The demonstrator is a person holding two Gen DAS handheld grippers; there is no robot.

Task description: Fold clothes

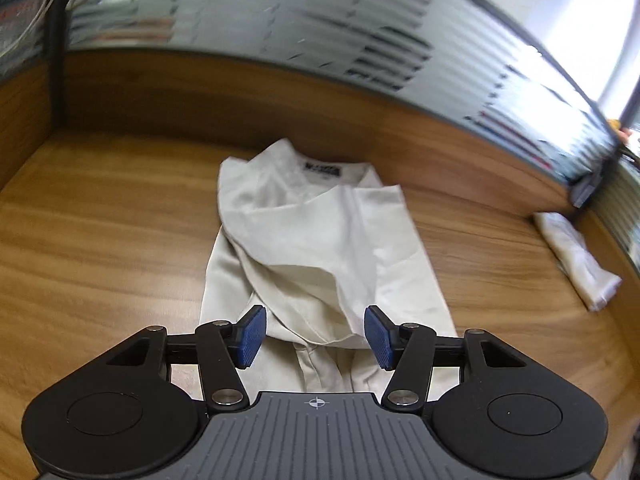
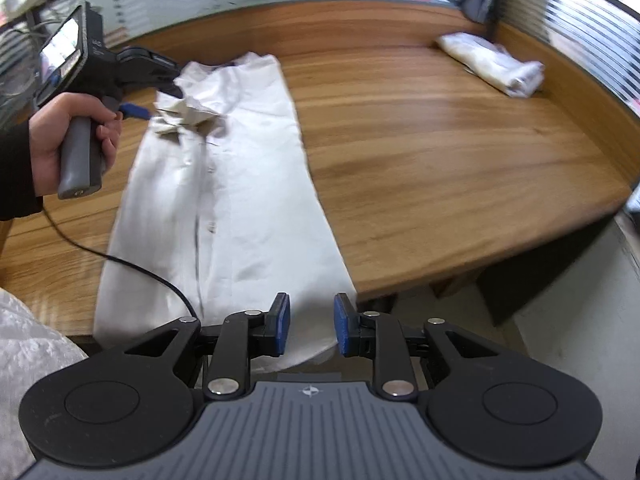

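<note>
A white button-up shirt [image 2: 240,184] lies lengthwise on the wooden table [image 2: 440,140], sides folded in, hem hanging over the near edge. In the left wrist view the shirt [image 1: 320,240] has a sleeve folded across its chest and a dark label at the collar. My left gripper [image 1: 315,334] is open and empty, hovering over the end of the folded sleeve. In the right wrist view the left gripper [image 2: 136,110] is held above the shirt's upper part. My right gripper [image 2: 310,326] is open and empty, over the shirt's hem at the table's near edge.
A folded white garment [image 2: 496,62] lies at the far right corner of the table; it also shows in the left wrist view [image 1: 576,256]. A raised wooden rim and striped glass partition [image 1: 320,20] bound the table. A black cable [image 2: 132,266] crosses the shirt's left edge.
</note>
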